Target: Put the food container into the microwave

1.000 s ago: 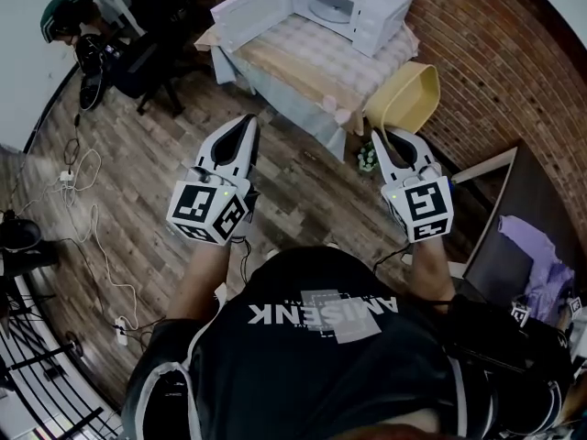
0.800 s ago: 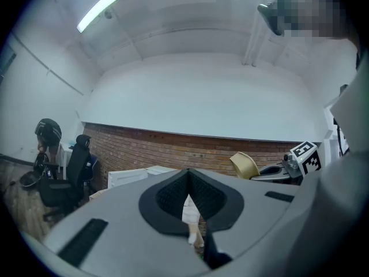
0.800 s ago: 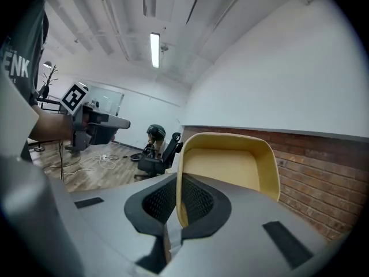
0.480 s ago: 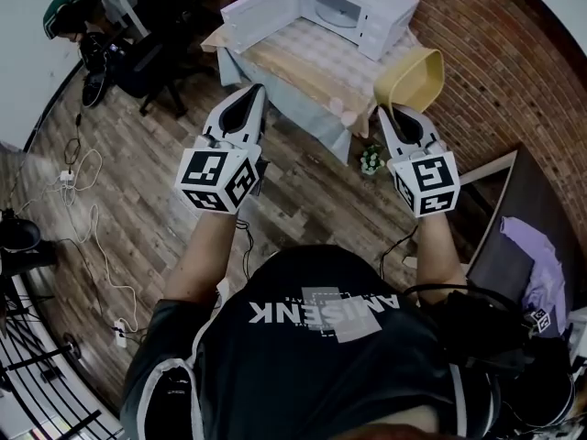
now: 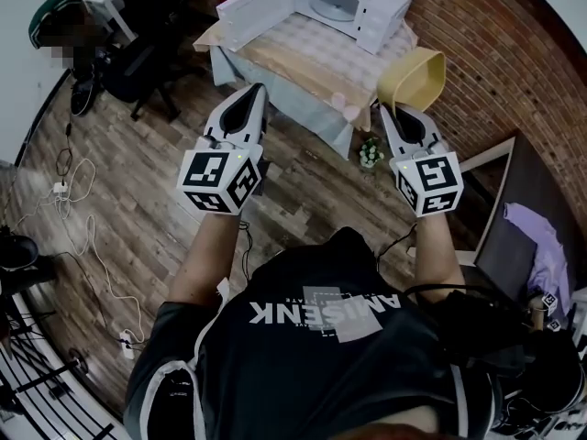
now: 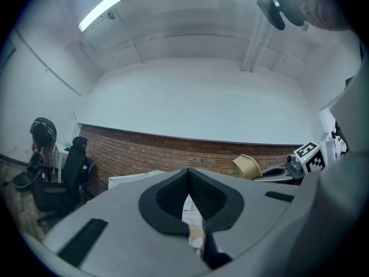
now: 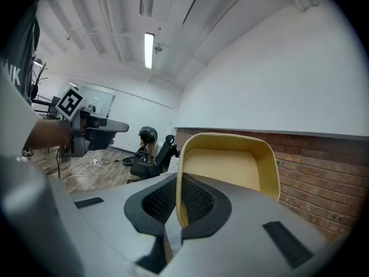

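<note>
- My right gripper [image 7: 179, 180] has the container [image 7: 228, 166]. Its jaws are clenched on one yellow wall, which runs between the pads.
- The tub is tipped up on edge past the jaw tips, with its hollow facing back at me. I see nothing inside it.
- My left gripper [image 6: 187, 175] carries nothing. Its jaws are closed tip to tip, and only the room shows through the gap behind them.
- In the head view the container hangs in the air over the floor [image 5: 138, 209], just off the near corner of the surface [image 5: 303, 62]. It touches nothing but my jaws.
- The microwave [image 5: 367, 3] sits at the far end of that surface, well apart from the tub.
- Its door [image 5: 257, 12] is swung wide to the left. The cavity is open toward me, and I can make out only the turntable [image 5: 330, 7] inside.
- So I judge the pickup done and the way in already clear. No door work seems needed first.
- What is left is most of the carry. I have to cross the surface to the mouth, bring the tub level so its base faces down, and slide it onto the turntable.
- After that I let go and draw the right gripper out.
- The left gripper looks free to steady the tub or mind the door if either is needed.
</note>
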{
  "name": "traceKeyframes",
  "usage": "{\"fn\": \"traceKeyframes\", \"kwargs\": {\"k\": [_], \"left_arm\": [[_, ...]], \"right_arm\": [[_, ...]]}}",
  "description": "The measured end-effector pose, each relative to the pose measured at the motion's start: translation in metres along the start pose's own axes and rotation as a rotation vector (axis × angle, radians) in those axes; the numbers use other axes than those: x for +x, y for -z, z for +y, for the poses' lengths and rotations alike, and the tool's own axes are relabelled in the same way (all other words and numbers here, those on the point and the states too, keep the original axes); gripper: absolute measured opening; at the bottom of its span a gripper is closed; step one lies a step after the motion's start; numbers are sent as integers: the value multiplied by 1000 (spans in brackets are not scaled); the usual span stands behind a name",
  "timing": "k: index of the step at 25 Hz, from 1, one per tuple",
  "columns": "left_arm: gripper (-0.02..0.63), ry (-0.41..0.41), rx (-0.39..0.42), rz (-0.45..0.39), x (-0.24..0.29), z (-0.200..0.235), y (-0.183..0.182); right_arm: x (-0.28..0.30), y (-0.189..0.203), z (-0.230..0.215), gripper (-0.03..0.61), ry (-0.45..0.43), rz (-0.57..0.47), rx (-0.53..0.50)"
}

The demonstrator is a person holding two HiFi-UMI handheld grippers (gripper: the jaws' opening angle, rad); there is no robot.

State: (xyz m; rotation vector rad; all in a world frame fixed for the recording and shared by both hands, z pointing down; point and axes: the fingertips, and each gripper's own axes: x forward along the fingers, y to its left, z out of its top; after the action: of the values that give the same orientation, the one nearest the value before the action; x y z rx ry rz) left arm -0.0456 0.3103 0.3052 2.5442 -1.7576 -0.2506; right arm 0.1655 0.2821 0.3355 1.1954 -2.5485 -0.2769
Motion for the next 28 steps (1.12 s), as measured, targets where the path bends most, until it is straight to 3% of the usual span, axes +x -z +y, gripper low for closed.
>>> {"fn": "traceKeyframes", "kwargs": {"k": [4,10,19,28], "left_arm": [[12,17,-12,21,8,6,9],[12,1,5,25,54,18,16],[12,-36,7,18,155,34,16],[12,-52,3,78,238,38,38]], "right_arm": [[11,5,1,43,-16,18,-5],[50,7,-31,43,-50,-17,10],[115,8,-112,43,-90,-50,-6],[157,27,-183,43,-110,-39,16]]}}
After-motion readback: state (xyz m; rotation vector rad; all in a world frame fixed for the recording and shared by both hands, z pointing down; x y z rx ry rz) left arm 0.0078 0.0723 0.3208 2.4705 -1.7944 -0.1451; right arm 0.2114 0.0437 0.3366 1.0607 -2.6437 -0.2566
